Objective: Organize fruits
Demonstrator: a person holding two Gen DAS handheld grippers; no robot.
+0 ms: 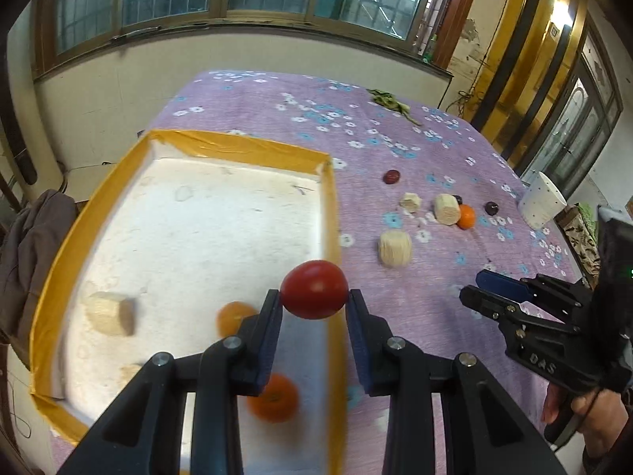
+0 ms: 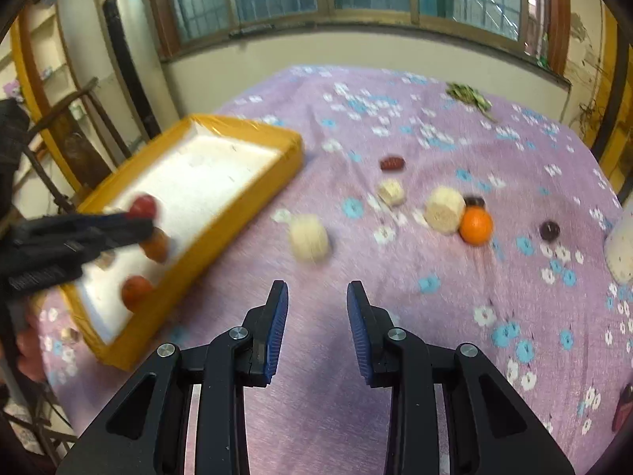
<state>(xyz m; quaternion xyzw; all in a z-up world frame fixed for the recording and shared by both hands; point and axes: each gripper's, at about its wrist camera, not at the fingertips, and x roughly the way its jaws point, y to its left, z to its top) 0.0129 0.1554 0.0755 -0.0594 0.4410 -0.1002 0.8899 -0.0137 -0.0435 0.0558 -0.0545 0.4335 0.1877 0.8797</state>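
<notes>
My left gripper (image 1: 314, 297) is shut on a red tomato (image 1: 314, 289) and holds it above the right wall of the yellow-rimmed white tray (image 1: 237, 144). In the tray lie two oranges (image 1: 273, 398) and a pale cut piece (image 1: 110, 312). My right gripper (image 2: 317, 297) is open and empty above the purple cloth, and it also shows in the left wrist view (image 1: 474, 291). On the cloth lie pale cut pieces (image 2: 309, 237), an orange (image 2: 476, 225), a red date (image 2: 391, 163) and a dark plum (image 2: 550, 230).
The purple flowered cloth (image 2: 435, 316) covers the table. A white dotted cup (image 1: 541, 200) stands at the right edge. A bunch of green leaves (image 1: 389, 101) lies at the far side. A wall with windows is behind.
</notes>
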